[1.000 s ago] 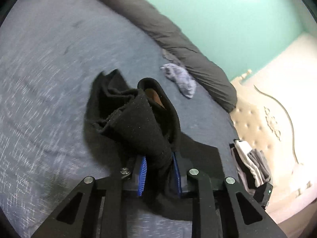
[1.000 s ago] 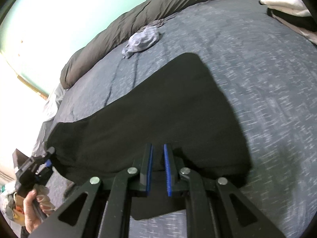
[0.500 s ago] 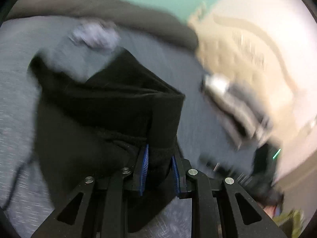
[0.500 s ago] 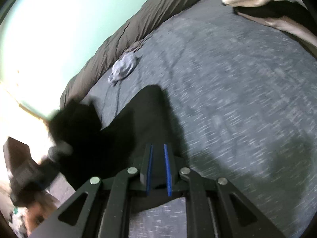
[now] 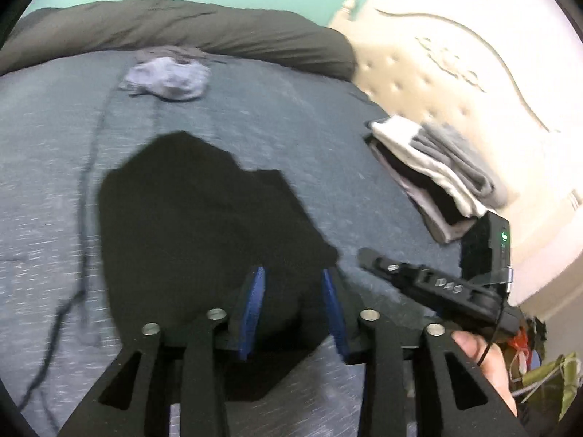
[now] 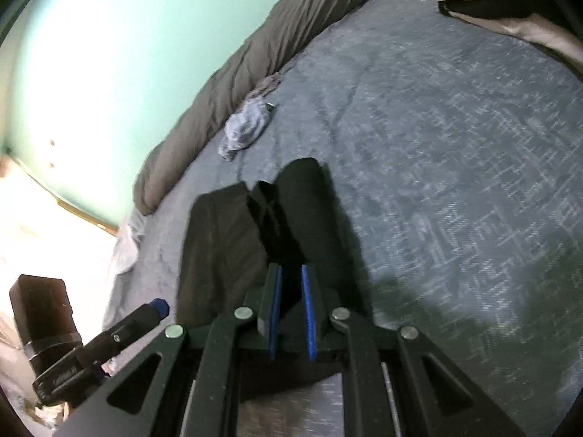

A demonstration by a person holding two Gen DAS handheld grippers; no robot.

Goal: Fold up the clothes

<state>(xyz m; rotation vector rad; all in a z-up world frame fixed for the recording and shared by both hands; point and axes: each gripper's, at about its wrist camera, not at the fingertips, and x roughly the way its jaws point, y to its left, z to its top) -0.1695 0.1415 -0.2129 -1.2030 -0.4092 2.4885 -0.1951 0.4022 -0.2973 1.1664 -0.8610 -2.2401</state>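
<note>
A black garment lies folded over on the grey-blue bed; it also shows in the right wrist view. My left gripper is open over its near edge, with the cloth lying between and under the blue pads, not pinched. My right gripper is shut on the garment's near edge, its blue pads narrowly apart with black cloth between them. The right gripper also shows at the right of the left wrist view, and the left gripper at the lower left of the right wrist view.
A crumpled light grey garment lies near the rolled dark duvet along the teal wall. A stack of folded clothes sits by the cream headboard. The blue-grey bedspread stretches to the right.
My left gripper carried its end of the black garment over onto the other end, lowered it and opened. The garment went from bunched and lifted to lying folded. My right gripper kept its hold.
</note>
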